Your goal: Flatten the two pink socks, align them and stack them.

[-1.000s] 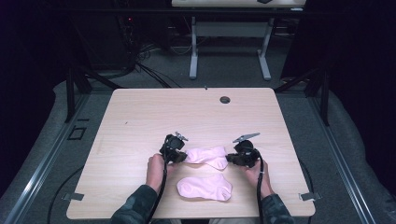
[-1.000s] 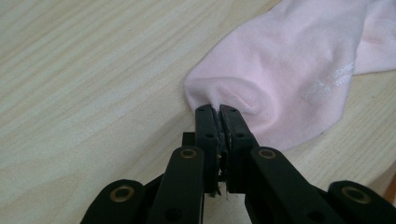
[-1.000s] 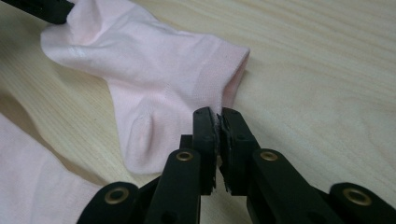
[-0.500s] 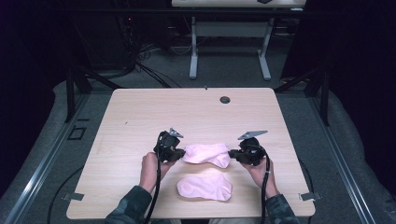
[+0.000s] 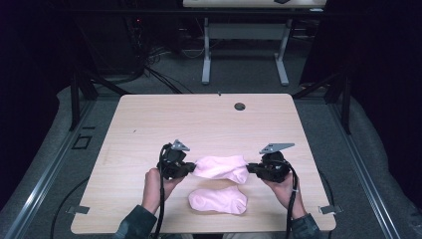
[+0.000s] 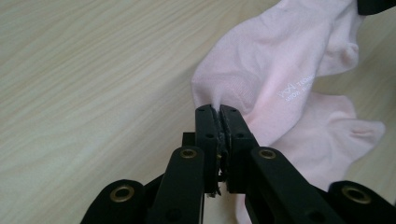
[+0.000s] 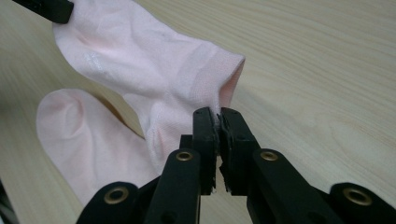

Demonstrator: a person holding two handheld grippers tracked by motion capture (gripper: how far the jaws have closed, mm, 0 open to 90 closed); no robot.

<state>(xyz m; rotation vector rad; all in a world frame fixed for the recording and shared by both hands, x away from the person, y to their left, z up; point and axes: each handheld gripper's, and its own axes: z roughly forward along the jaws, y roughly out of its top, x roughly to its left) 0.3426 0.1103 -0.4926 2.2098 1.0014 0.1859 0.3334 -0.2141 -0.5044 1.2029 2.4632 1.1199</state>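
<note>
Both hands have spread apart since earlier, stretching the upper sock (image 5: 221, 168) between left gripper (image 5: 189, 168) and right gripper (image 5: 253, 169); a second sock (image 5: 219, 200) lies on the table (image 5: 209, 119). Left gripper view: jaws clamped on sock fabric. Right gripper view: jaws pinch its cuff.

High view overhead facing forward-down; both gripper views close, low, sharing the held sock (image 6: 280, 74).
</note>
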